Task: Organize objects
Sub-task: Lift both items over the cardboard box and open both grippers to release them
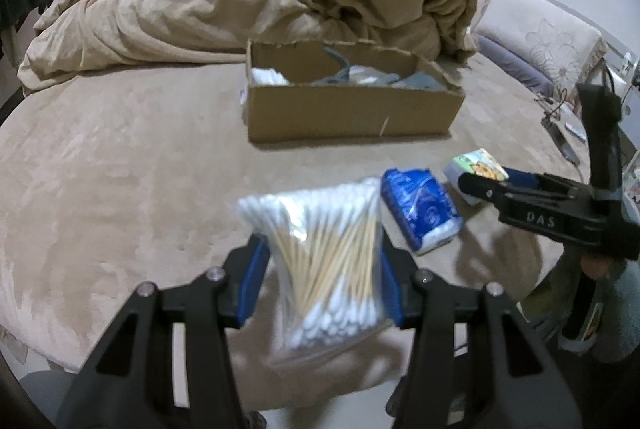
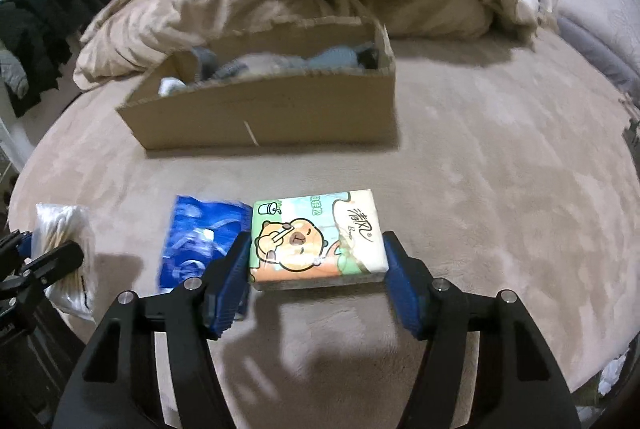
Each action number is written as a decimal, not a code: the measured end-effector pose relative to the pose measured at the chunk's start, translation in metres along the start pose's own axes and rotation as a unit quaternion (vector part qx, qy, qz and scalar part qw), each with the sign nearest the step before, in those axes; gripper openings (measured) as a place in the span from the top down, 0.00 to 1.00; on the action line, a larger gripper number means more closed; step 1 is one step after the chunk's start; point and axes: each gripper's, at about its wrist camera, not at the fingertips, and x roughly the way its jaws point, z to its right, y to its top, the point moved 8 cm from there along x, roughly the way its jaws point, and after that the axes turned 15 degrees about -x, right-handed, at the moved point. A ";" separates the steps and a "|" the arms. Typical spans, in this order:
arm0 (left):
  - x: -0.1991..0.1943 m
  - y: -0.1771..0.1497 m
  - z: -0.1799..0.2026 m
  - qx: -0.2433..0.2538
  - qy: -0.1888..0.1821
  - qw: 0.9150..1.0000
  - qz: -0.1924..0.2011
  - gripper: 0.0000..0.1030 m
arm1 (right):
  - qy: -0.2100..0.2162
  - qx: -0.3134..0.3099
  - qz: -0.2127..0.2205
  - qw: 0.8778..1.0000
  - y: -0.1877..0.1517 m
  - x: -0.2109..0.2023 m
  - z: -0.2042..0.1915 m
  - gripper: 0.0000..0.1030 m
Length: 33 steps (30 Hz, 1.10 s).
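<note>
Left gripper [image 1: 322, 269] clamps swab bag [image 1: 324, 261]; right gripper [image 2: 318, 283] clamps tissue pack [image 2: 316, 237] — beige bed [image 2: 500, 189].

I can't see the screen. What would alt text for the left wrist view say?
The left gripper holds a clear bag of cotton swabs above a beige bed. Ahead sits an open cardboard box; to the right lie a blue packet and the right gripper at a tissue pack.

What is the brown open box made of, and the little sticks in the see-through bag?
The brown open box looks like plain matte cardboard: its top edges are ragged and torn. The see-through bag of sticks looks like thin glossy plastic, and the sticks seem to be pale wood or bamboo with fluffy white cotton tips.
</note>
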 end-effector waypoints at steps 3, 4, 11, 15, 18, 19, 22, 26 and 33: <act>-0.014 0.007 0.005 0.003 -0.005 1.000 0.007 0.51 | -0.003 -0.006 0.024 1.000 0.010 -0.029 -0.006 0.35; -0.018 0.010 0.007 0.003 -0.005 1.000 0.010 0.51 | -0.004 -0.009 0.029 1.000 0.013 -0.037 -0.008 0.35; -0.051 0.033 0.013 -0.014 -0.012 0.999 0.043 0.51 | 0.002 -0.013 0.068 0.998 0.031 -0.093 -0.017 0.35; -0.061 0.047 0.018 -0.014 -0.028 0.998 0.048 0.51 | 0.004 -0.016 0.093 0.996 0.050 -0.114 -0.020 0.35; -0.061 0.059 0.022 -0.008 -0.033 0.998 0.052 0.51 | 0.002 -0.015 0.105 0.994 0.064 -0.120 -0.017 0.35; -0.061 0.064 0.023 -0.007 -0.034 0.998 0.053 0.51 | 0.000 -0.015 0.109 0.994 0.068 -0.120 -0.015 0.35; -0.054 0.082 0.023 0.000 -0.033 0.997 0.064 0.51 | -0.005 -0.012 0.113 0.993 0.082 -0.113 -0.009 0.35; -0.032 0.108 0.020 0.004 -0.027 0.997 0.069 0.51 | -0.009 -0.004 0.111 0.994 0.100 -0.092 0.004 0.35; 0.013 0.138 0.019 0.019 -0.032 0.997 0.069 0.51 | -0.019 0.003 0.091 0.996 0.120 -0.043 0.024 0.35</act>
